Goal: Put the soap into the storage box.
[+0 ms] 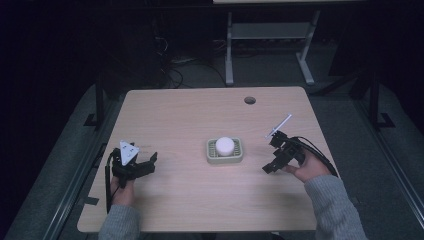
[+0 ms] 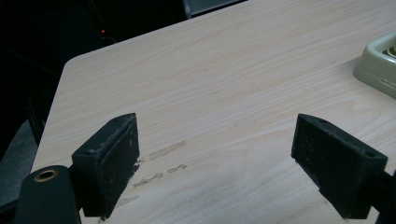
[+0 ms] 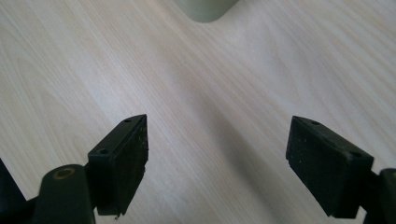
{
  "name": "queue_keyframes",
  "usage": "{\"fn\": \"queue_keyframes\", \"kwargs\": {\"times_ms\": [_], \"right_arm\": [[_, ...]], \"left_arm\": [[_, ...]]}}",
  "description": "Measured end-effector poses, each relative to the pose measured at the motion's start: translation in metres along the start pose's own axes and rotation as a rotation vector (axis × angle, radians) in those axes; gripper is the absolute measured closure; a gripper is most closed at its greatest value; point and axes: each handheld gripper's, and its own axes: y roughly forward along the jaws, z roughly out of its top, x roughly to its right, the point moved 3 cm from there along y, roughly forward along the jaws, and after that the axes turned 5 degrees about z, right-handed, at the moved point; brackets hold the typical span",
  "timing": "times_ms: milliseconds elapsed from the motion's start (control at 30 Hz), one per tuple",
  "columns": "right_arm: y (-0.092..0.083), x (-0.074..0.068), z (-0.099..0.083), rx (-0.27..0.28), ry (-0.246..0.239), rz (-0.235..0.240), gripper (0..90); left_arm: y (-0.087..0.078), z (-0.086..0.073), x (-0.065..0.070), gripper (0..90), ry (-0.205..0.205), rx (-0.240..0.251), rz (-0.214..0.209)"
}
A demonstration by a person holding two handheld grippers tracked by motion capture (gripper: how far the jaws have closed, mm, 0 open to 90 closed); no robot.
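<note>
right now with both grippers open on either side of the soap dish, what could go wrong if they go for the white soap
1. The white soap looks round and smooth, so jaws closing on it may squeeze it out sideways.
2. The soap dish sits loose on the table; a push from the left gripper or right gripper alone could slide it instead of gripping.
3. Both grippers aim at the same small target, so they could knock into each other over the dish.

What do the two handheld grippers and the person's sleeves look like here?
Both grippers are black with two blocky, flat-padded jaws. The left gripper carries a grey three-cornered plate and a black cable; the right gripper trails a black cable too. Both sleeves are grey knit.
</note>
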Motion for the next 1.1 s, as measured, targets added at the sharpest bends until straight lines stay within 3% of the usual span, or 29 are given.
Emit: {"fn": "queue_keyframes", "kwargs": {"times_ms": [533, 1100], "right_arm": [[-0.003, 0.006, -0.039, 0.025, 0.051, -0.007, 20.6], [0.000, 0.004, -0.065, 0.058, 0.077, -0.018, 20.3]], "left_arm": [[0.000, 0.000, 0.001, 14.8, 0.000, -0.001, -0.001], [0.000, 0.000, 0.003, 14.8, 0.010, -0.004, -0.005]]}}
